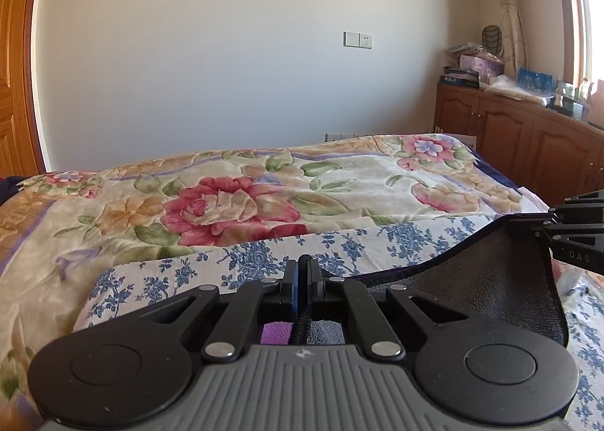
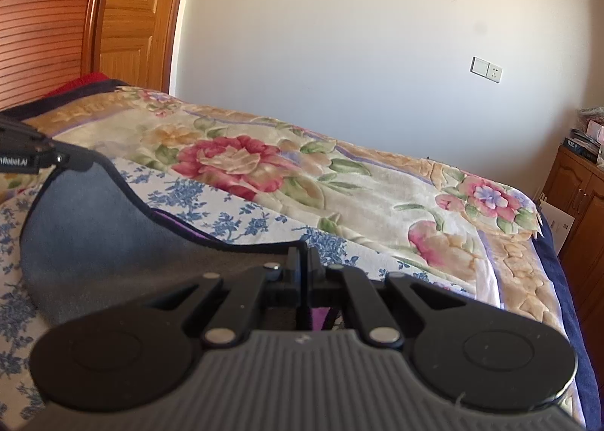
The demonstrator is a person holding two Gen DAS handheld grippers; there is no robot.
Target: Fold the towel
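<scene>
Nearest the left wrist lens sat the left gripper [image 1: 302, 272], its jaws drawn together on the dark bound edge of the towel [image 1: 490, 280], with only that hem between the pads. A sliver of purple showed just below the pinch, most likely the towel's other face. At about three o'clock in that view, the right gripper [image 1: 547, 223] reached in and was likewise clamped on the same edge. The grey cloth hung slack between the two grips, sagging toward five o'clock.

From the right wrist view, the right gripper's jaws met on the hem at centre. The left gripper [image 2: 62, 159] appeared at nine o'clock, pinching the far corner. Between them the towel [image 2: 94, 227] dipped in a shallow curve over the blue-flowered sheet [image 2: 211, 200], which lay on the floral blanket [image 2: 245, 159] toward twelve o'clock.

Holding two points of one edge was probably meant to keep that edge spread and lifted off the bed, so it could be carried over the rest of the cloth as a single straight fold.
</scene>
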